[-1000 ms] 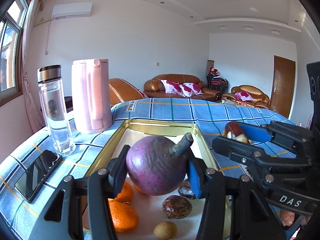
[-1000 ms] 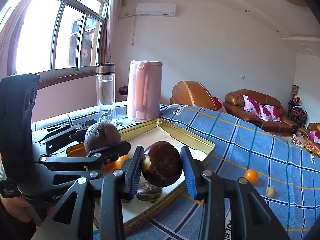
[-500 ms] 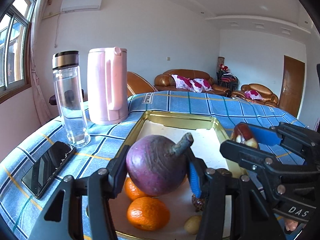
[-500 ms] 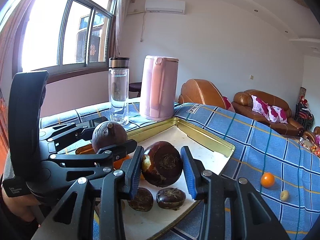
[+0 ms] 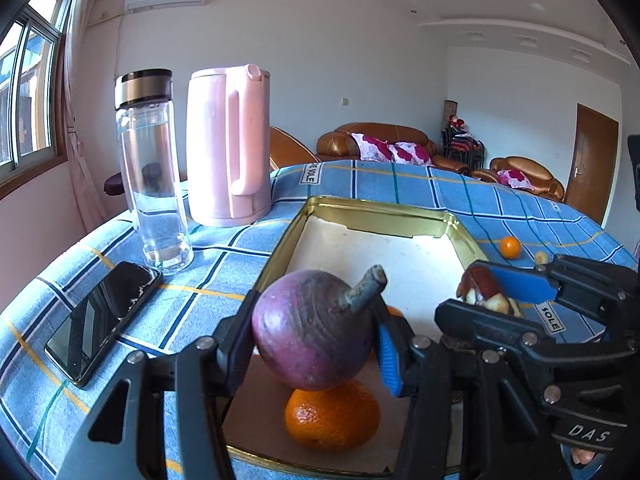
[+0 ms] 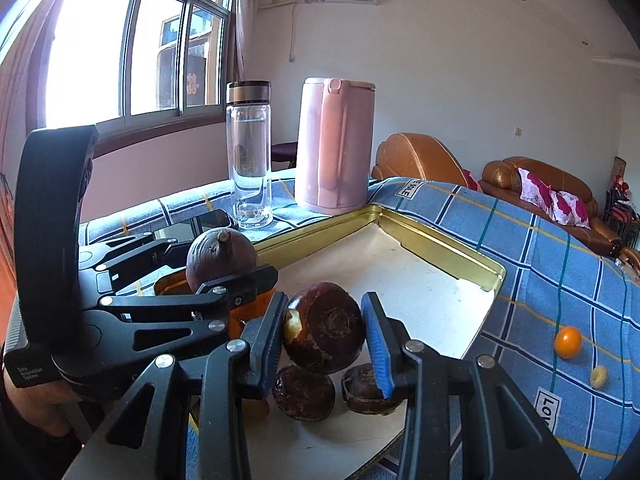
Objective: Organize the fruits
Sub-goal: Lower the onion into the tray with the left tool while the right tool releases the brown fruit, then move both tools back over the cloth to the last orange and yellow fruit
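Observation:
My left gripper is shut on a purple mangosteen with a grey stem, held just above an orange in the gold-rimmed tray. My right gripper is shut on a dark brown water chestnut, held above two more chestnuts at the tray's near end. Each gripper shows in the other's view: the right one and the left one with the mangosteen.
A glass bottle, a pink kettle and a black phone stand left of the tray on the blue checked cloth. A small orange fruit and a small yellowish fruit lie on the cloth right of the tray.
Both grippers have pulled back toward the tray's near end and lowered, still holding their fruits. The mangosteen now hangs just over the orange.

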Demonstrator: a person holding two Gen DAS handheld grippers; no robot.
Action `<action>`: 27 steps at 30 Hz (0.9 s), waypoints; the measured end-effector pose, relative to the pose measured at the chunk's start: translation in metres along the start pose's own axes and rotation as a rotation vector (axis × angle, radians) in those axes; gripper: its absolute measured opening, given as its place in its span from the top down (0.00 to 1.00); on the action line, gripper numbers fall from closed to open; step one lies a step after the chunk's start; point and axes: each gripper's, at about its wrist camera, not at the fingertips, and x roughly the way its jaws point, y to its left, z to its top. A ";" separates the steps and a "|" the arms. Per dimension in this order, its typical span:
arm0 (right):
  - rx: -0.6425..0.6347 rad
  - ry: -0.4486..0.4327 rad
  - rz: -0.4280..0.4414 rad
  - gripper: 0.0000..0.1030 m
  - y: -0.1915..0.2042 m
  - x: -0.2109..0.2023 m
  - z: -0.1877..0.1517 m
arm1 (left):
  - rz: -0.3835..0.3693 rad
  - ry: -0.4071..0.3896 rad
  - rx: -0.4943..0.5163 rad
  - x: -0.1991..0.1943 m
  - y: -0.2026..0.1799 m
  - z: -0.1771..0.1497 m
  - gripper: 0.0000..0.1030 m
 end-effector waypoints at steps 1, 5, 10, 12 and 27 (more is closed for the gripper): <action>0.000 0.006 0.004 0.61 0.001 0.002 -0.001 | 0.000 -0.001 0.003 0.000 0.000 -0.001 0.48; -0.004 0.039 0.017 0.61 0.003 0.010 -0.004 | -0.006 -0.003 0.004 -0.001 0.000 -0.001 0.48; 0.001 0.067 0.066 0.61 0.003 0.014 -0.005 | 0.001 -0.010 -0.007 -0.005 0.002 -0.002 0.45; 0.004 0.062 0.070 0.59 0.003 0.014 -0.005 | 0.017 -0.028 -0.017 -0.010 0.005 -0.001 0.41; -0.083 0.045 -0.137 0.37 -0.035 -0.043 -0.006 | -0.084 -0.155 -0.013 -0.047 -0.044 0.036 0.00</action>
